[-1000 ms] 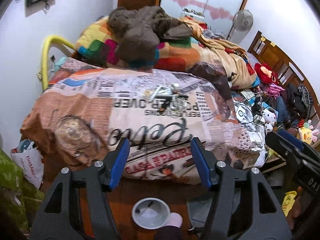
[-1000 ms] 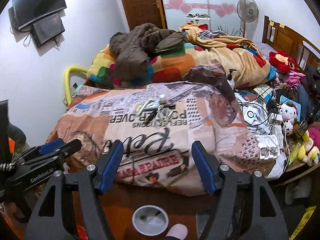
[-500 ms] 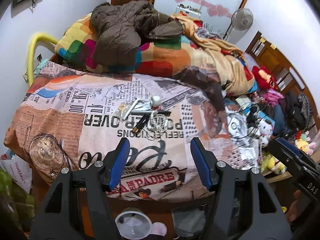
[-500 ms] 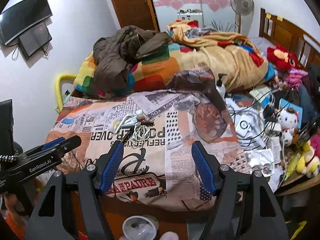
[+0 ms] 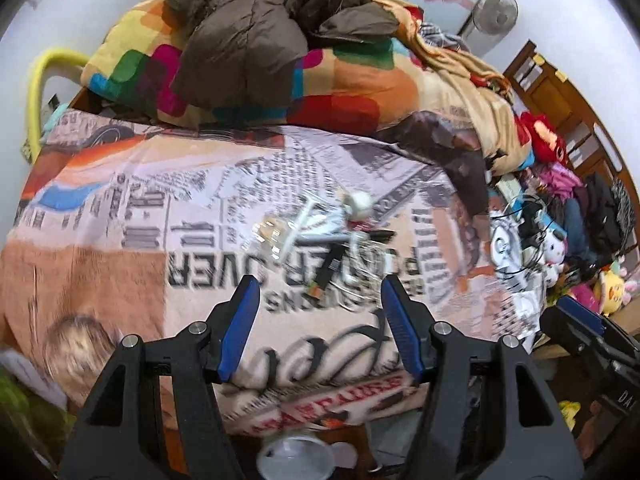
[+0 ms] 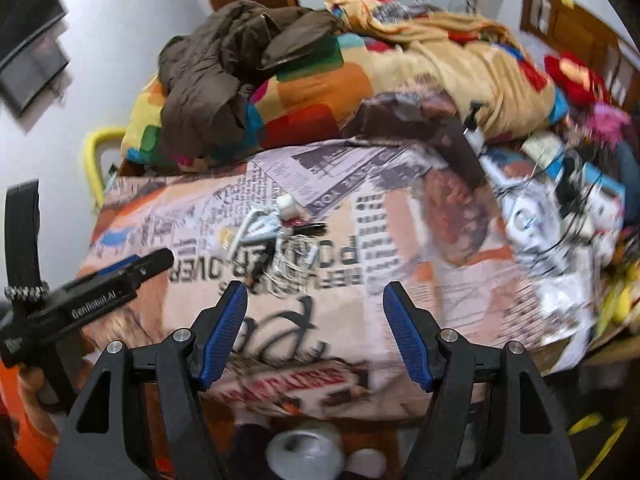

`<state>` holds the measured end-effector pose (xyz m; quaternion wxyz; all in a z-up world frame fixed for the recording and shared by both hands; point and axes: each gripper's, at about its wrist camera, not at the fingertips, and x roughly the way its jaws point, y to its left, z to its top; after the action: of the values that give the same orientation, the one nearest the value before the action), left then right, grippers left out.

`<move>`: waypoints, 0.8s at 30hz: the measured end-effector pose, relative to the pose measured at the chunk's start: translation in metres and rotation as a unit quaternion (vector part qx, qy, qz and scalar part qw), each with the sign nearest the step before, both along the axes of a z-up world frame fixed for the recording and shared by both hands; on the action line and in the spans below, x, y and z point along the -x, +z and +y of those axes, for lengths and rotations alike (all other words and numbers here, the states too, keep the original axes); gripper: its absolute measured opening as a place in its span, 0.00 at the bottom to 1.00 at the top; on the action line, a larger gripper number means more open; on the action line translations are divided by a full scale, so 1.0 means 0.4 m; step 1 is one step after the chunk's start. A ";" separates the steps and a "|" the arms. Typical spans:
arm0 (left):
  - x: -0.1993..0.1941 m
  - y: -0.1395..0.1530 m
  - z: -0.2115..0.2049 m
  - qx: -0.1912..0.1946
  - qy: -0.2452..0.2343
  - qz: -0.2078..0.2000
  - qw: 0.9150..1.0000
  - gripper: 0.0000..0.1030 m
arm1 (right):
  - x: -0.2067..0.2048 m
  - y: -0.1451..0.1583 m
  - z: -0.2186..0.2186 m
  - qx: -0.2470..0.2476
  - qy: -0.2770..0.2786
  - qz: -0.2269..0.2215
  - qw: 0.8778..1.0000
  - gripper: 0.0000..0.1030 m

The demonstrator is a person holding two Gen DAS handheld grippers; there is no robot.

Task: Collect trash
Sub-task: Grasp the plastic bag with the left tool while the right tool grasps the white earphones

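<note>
1. Both the left gripper (image 5: 316, 326) and the right gripper (image 6: 314, 330) are released and hold nothing.
2. The litter pile (image 5: 320, 236), with a clear wrapper, a white cable and a black strip, lies mid-frame on the newspaper-print blanket (image 5: 120, 220), just above the jaws.
3. Best approach, I judge: take one loose piece at a time and avoid pinching blanket.
4. The brown jacket (image 5: 248, 36) at upper centre and the cable clutter (image 5: 516, 240) at right stay clear.

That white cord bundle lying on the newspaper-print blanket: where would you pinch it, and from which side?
Probably from above, across the loose coil at its near end. The loops lie flat on the soft blanket, so fingers straddling the bunch and closing sideways should gather several strands. Blur hides finer detail. Avoid the black pen-like stick lying against it.
</note>
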<state>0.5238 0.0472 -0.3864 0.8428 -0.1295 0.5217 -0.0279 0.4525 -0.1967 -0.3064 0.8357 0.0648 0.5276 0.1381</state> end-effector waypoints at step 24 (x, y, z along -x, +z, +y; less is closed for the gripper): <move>-0.247 -0.353 0.104 0.038 -0.118 0.098 0.987 0.60 | -0.209 -0.384 0.174 0.014 -0.040 0.129 0.991 0.65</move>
<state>0.6225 0.0886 -0.5275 0.7727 -0.1007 0.6122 -0.1339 0.5361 -0.1272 -0.4600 0.7665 0.0911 0.6297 0.0873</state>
